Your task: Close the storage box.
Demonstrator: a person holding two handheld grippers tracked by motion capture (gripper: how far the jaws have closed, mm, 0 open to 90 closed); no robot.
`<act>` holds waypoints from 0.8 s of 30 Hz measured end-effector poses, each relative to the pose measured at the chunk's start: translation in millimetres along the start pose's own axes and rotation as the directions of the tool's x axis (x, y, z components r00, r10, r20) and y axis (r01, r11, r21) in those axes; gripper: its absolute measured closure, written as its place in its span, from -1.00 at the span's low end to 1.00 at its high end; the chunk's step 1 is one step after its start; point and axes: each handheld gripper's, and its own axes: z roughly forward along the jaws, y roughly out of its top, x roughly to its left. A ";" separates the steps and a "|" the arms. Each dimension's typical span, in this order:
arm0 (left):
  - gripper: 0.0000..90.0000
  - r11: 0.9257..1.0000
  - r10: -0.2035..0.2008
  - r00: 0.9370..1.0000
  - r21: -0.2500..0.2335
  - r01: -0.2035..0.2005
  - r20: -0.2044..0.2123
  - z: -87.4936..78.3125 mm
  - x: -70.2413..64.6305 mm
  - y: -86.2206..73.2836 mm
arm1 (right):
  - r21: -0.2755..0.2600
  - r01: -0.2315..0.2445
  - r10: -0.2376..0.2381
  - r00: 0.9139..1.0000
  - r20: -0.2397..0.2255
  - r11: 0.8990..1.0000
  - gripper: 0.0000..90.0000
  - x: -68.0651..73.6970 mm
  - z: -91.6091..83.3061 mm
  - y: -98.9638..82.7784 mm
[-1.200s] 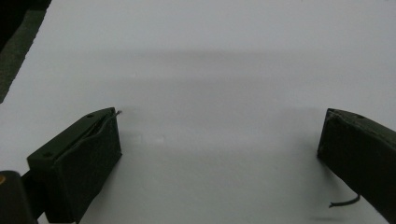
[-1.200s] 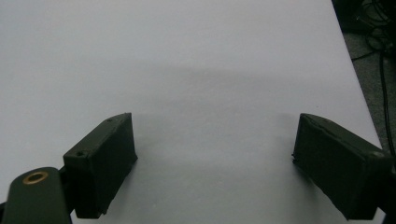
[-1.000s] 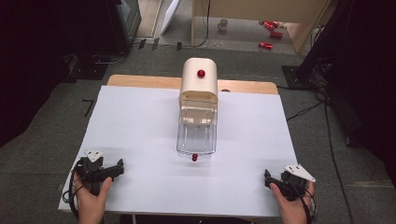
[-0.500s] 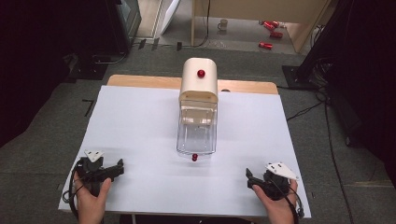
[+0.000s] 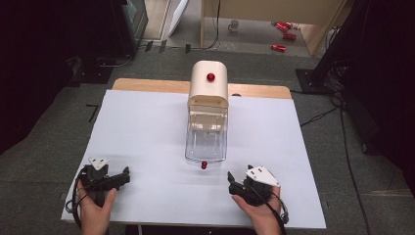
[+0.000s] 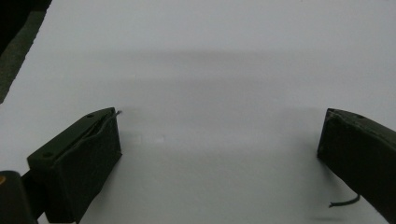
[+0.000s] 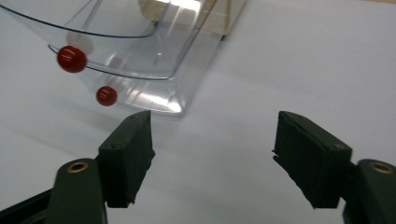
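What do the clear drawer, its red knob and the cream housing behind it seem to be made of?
Clear drawer: likely hard transparent plastic, glossy; the table shows through and its edges catch highlights.
Red knob: shiny, probably plastic; it carries a bright glint.
Cream housing: opaque with rounded corners, looks like smooth moulded plastic, though painted wood cannot be ruled out.

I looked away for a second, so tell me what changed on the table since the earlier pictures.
The right gripper slid left along the table's near edge toward the clear container and its red knob. Its jaws have just been closing, with nothing between them. The left gripper, open and empty, stayed put, as did the container on the white table.
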 end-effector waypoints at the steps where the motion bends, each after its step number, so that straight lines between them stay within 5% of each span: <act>1: -1.00 1.000 0.000 1.000 0.000 0.000 0.000 0.0 0.0 0.0 | 0.000 0.000 0.000 1.000 0.000 1.000 -0.33 0.0 0.0 0.0; 14: -1.00 1.000 0.002 1.000 0.002 -0.002 0.000 -0.2 0.1 0.0 | -0.018 0.033 -0.034 0.997 -0.072 0.999 0.18 49.6 16.9 8.5; 24: -1.00 1.000 0.002 1.000 0.002 -0.002 0.000 -0.2 0.0 0.0 | -0.014 0.012 -0.014 0.994 -0.106 1.000 0.36 66.7 27.1 13.4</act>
